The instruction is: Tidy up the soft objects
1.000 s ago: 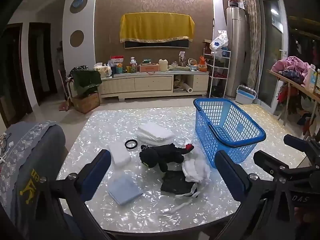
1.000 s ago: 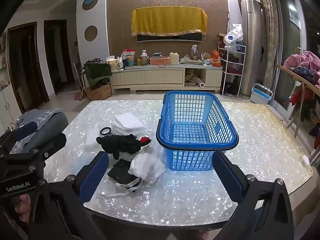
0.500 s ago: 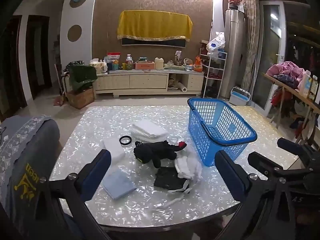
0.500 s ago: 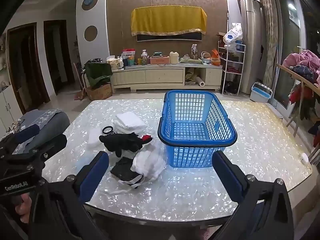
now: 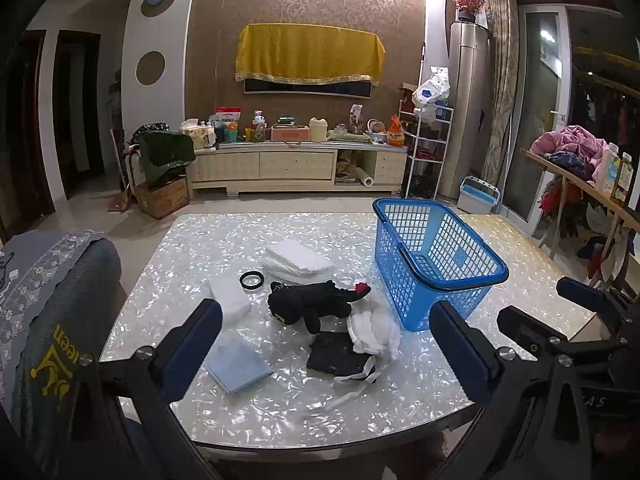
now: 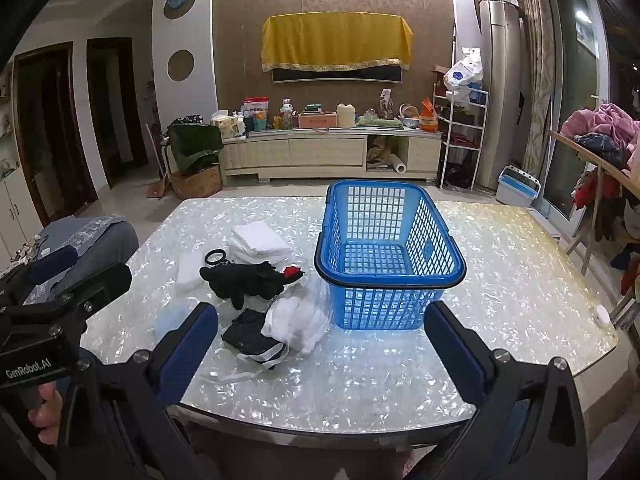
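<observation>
A blue plastic basket (image 5: 434,268) (image 6: 390,256) stands empty on the pearly table (image 5: 280,408). Left of it lie a black plush toy (image 5: 316,304) (image 6: 250,278), a stack of white towels (image 5: 296,260) (image 6: 260,240), a crumpled white cloth (image 5: 374,332) (image 6: 298,318), a black cloth (image 5: 336,354) (image 6: 246,334), a light blue folded cloth (image 5: 238,364) and a white pad (image 5: 228,296). My left gripper (image 5: 326,360) is open and empty above the table's near edge. My right gripper (image 6: 322,350) is open and empty, nearer the basket.
A black ring (image 5: 252,280) lies by the towels. A chair with a grey cover (image 5: 52,312) stands at the table's left side. A TV cabinet (image 5: 296,164) runs along the far wall. A rack with clothes (image 5: 576,160) is at the right.
Both grippers have pulled back and risen slightly, so the table items look a bit farther and lower. Nothing on the table has moved.
</observation>
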Tool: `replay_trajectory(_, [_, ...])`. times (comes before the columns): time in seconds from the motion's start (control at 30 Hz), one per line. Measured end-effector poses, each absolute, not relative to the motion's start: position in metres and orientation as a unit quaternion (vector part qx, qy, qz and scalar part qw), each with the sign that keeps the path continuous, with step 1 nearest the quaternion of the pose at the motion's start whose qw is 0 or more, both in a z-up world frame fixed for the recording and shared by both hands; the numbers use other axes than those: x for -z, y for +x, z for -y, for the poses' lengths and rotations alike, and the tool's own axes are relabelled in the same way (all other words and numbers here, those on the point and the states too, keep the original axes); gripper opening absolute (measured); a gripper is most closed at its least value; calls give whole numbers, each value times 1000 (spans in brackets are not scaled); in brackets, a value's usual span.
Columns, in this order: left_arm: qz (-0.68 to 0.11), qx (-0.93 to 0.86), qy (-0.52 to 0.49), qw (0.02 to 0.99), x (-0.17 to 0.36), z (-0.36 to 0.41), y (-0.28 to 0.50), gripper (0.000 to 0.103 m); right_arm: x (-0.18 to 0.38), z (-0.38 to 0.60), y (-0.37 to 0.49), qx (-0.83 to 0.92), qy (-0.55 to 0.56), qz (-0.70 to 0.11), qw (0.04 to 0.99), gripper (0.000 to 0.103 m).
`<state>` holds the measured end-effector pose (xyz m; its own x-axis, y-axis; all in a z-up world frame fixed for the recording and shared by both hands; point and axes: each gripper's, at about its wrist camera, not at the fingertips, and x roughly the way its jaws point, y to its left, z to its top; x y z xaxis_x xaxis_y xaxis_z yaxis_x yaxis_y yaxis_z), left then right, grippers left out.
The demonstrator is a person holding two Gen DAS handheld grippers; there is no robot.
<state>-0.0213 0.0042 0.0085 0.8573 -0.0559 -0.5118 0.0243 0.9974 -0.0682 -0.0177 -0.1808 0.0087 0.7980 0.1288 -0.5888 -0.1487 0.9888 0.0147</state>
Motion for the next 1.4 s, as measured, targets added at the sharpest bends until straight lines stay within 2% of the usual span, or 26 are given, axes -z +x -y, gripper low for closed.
replay_trajectory(1.4, [-268, 20, -25, 963, -11, -1, -35, 103, -13, 180, -30, -70, -16, -309, 948, 103])
